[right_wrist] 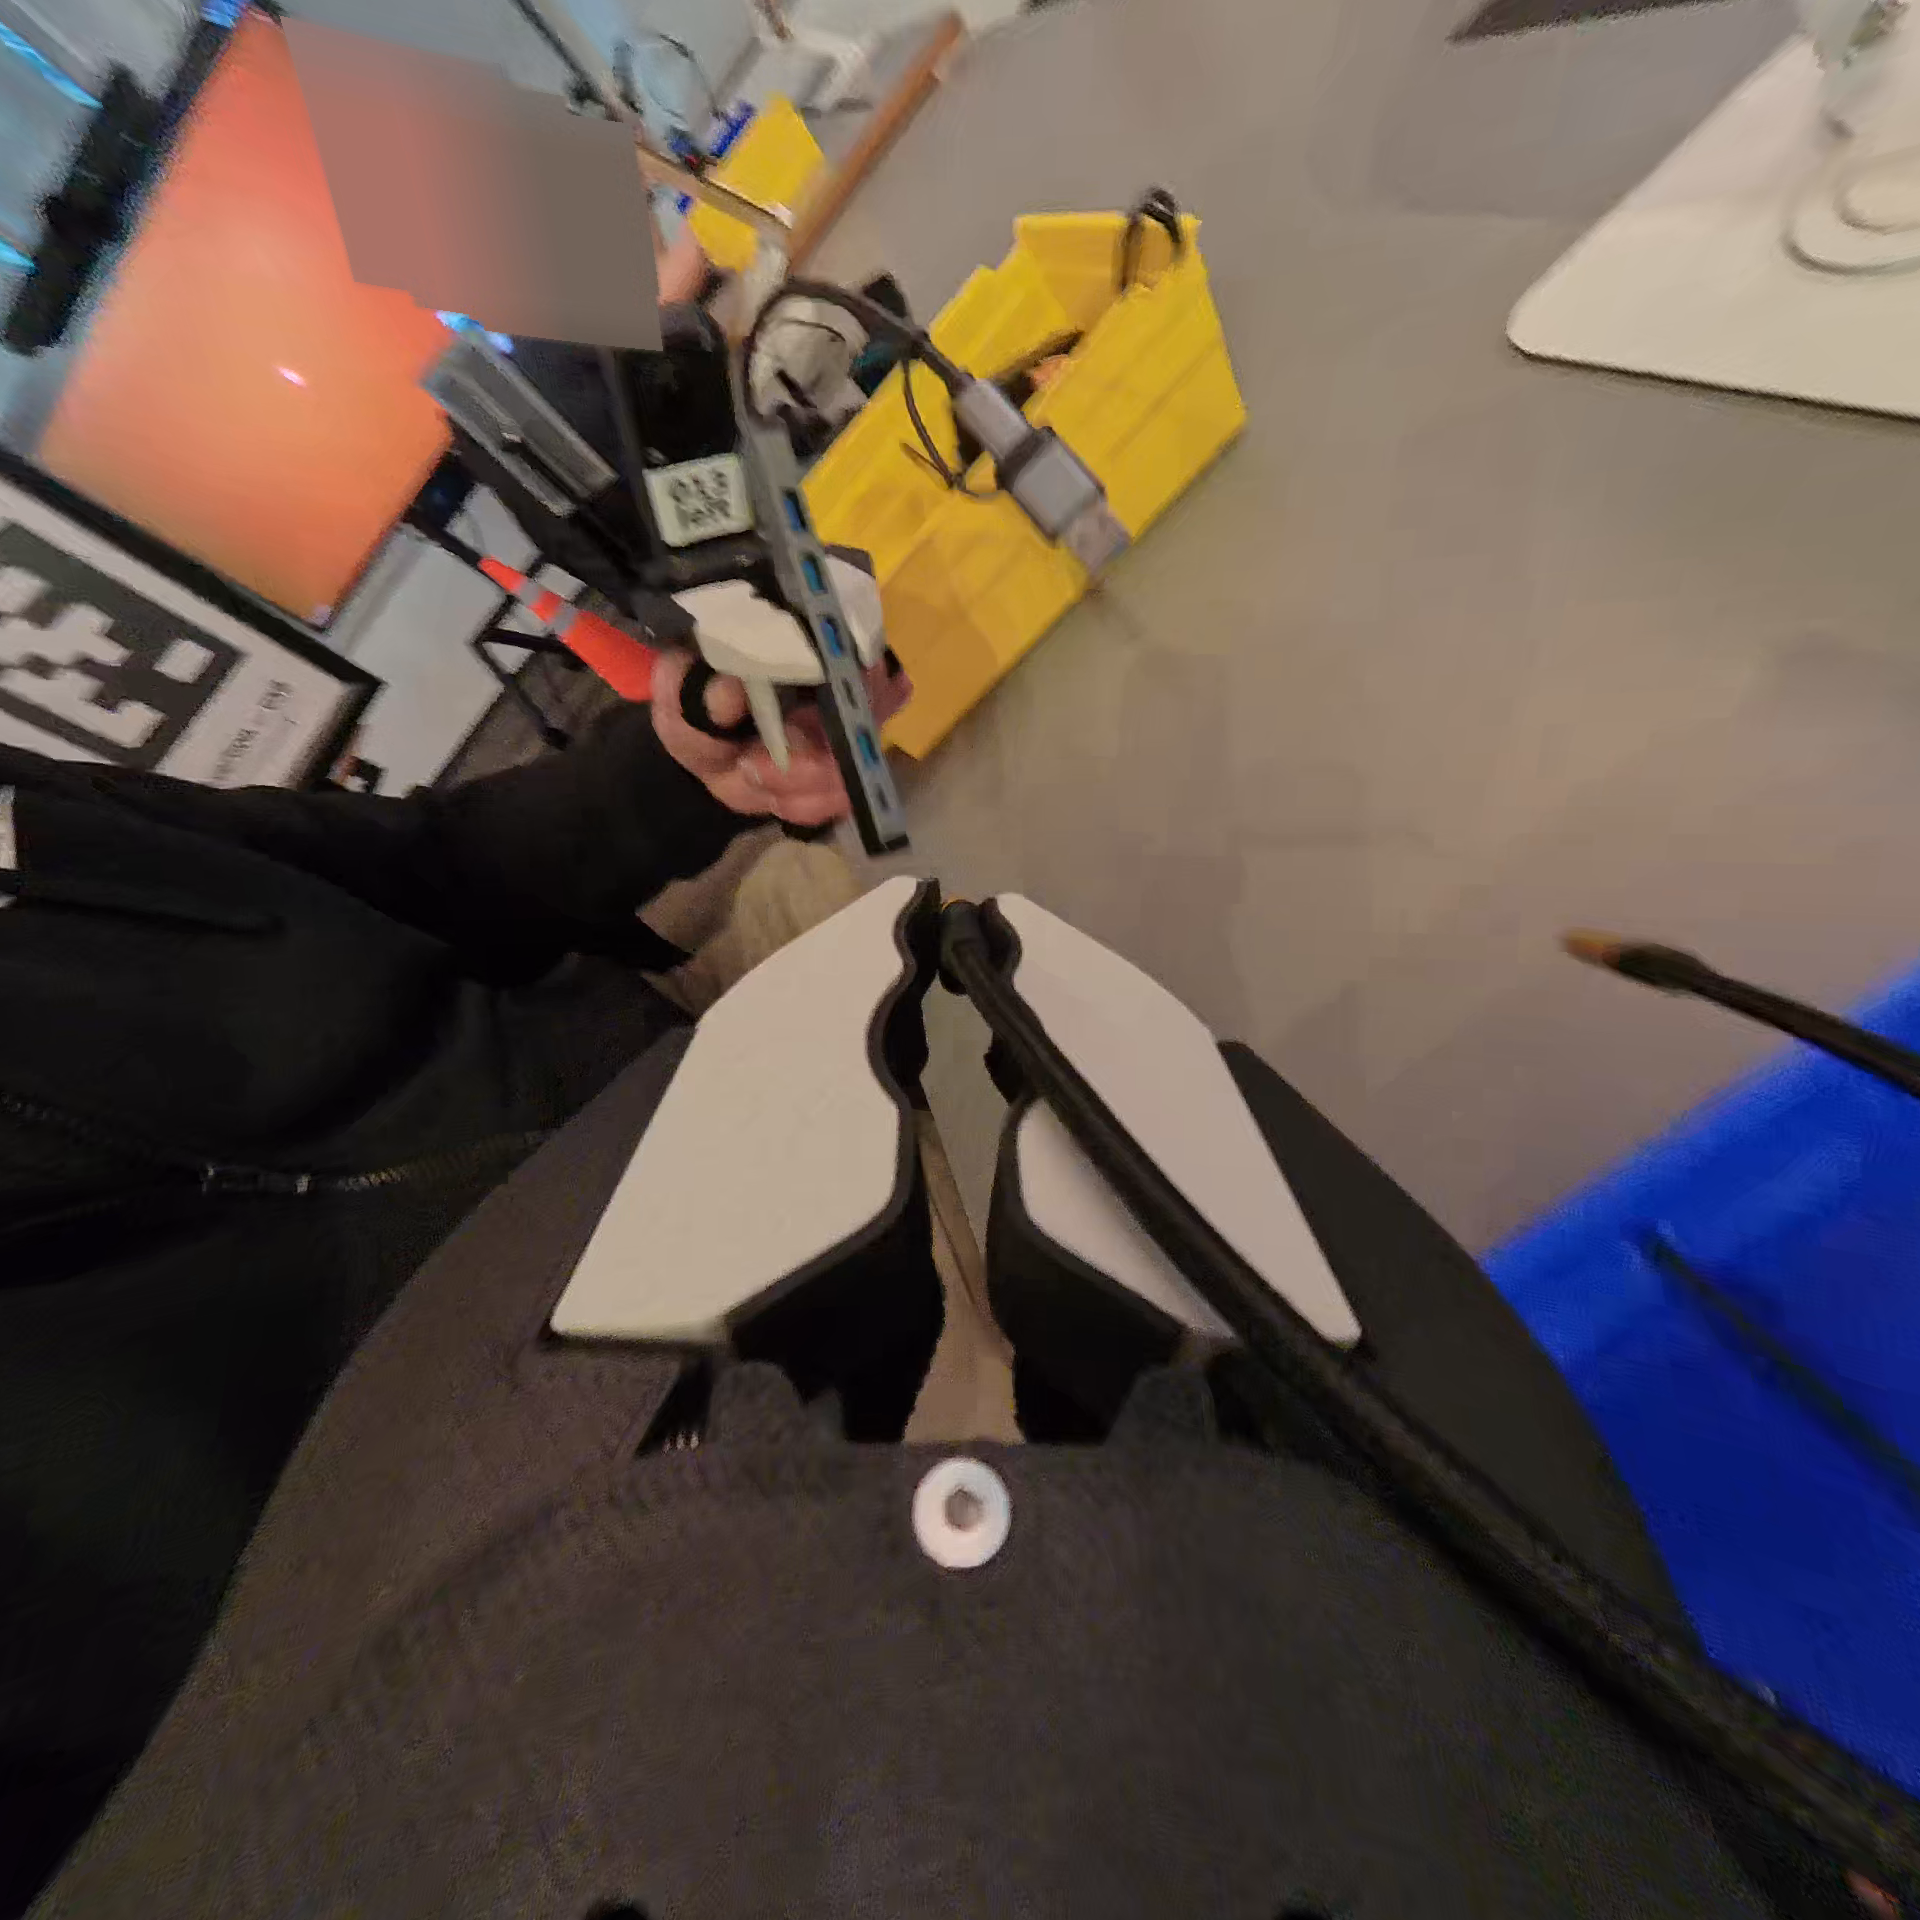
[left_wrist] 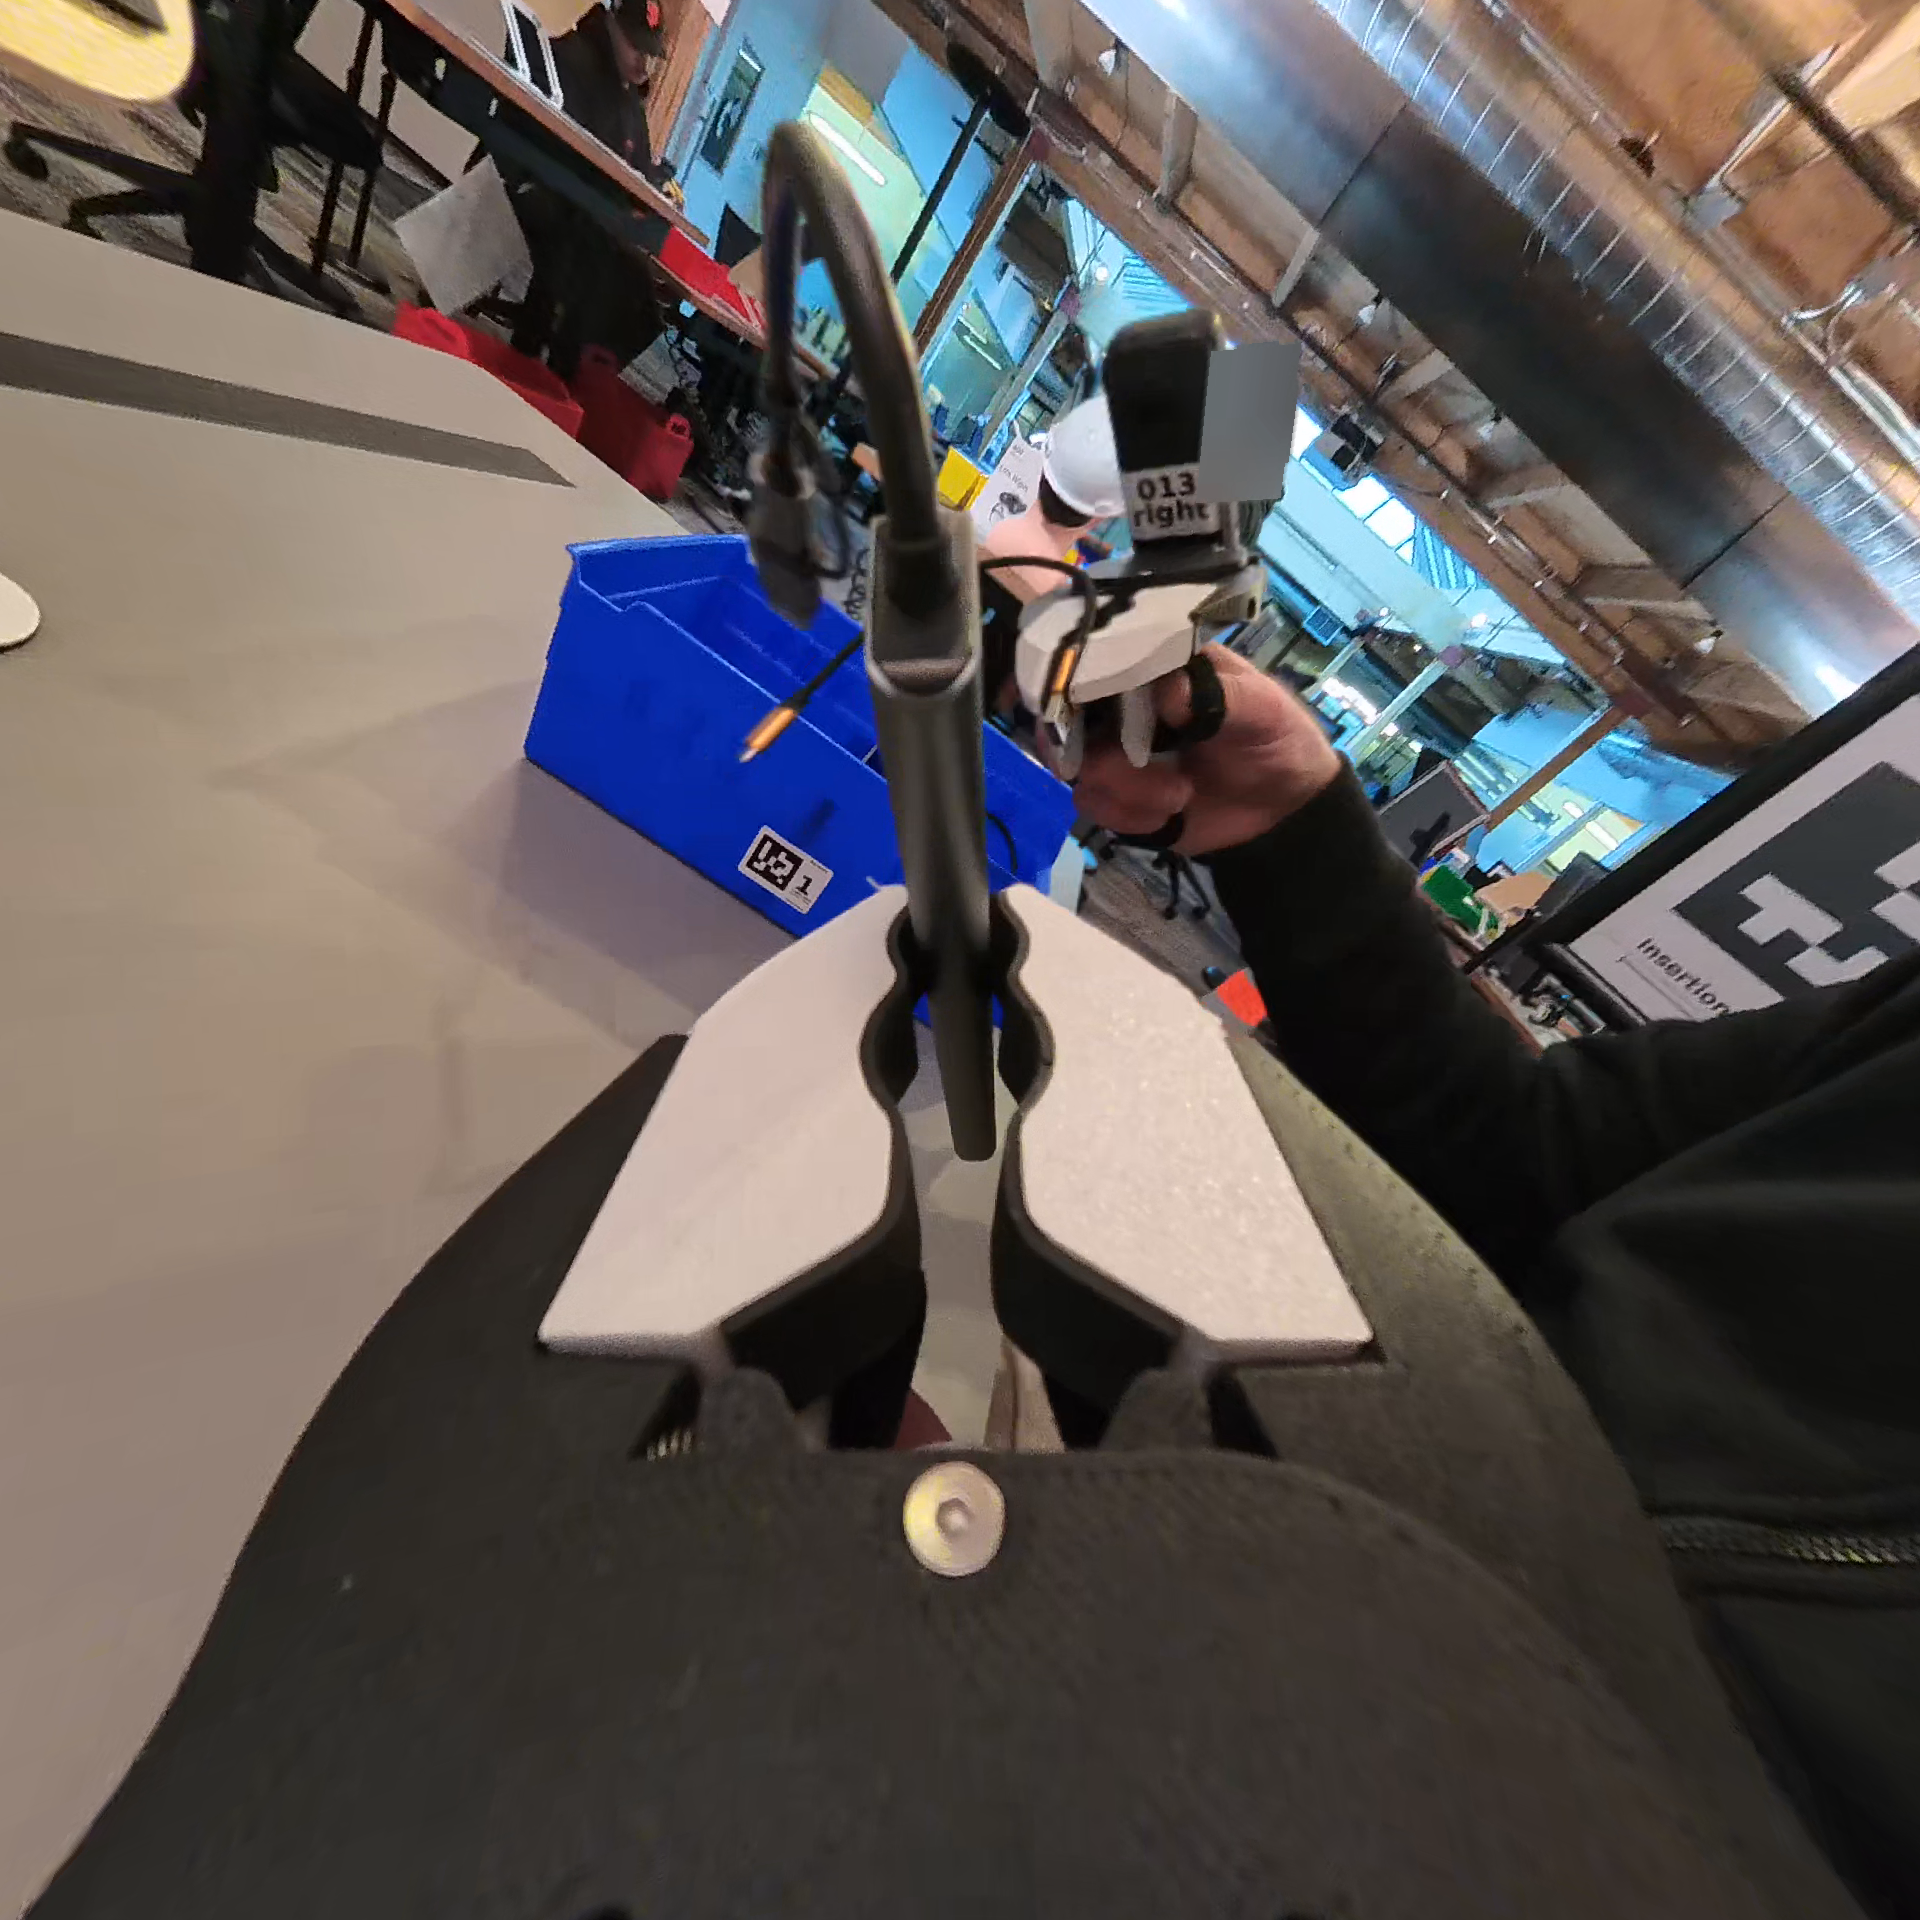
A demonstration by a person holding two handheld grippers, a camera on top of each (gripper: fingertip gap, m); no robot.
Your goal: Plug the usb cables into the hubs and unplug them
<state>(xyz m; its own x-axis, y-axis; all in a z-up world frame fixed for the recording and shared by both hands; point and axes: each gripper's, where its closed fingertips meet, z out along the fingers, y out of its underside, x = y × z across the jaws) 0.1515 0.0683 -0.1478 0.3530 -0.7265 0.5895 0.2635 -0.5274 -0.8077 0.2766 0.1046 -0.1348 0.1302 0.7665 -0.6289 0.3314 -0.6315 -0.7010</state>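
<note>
Right now my left hand-held gripper (left_wrist: 954, 940) pinches the hub (left_wrist: 928, 727) upright, ports facing sideways so a plug can reach them. Opposite, my right hand-held gripper (right_wrist: 954, 914) is pressed on a black cable (right_wrist: 1195, 1205) near its plug, just short of the hub's lower end.

I'm working in an open industrial-style lab or workshop: bare silver ventilation ducts (left_wrist: 1507, 187) run under a wooden ceiling, long workbenches (left_wrist: 582, 145) stand behind my grey table (left_wrist: 260, 727), and blue (left_wrist: 665, 707), yellow (right_wrist: 1039, 499) and red plastic parts bins (left_wrist: 623, 416) sit about, beside a framed black-and-white marker board (left_wrist: 1787, 894).
</note>
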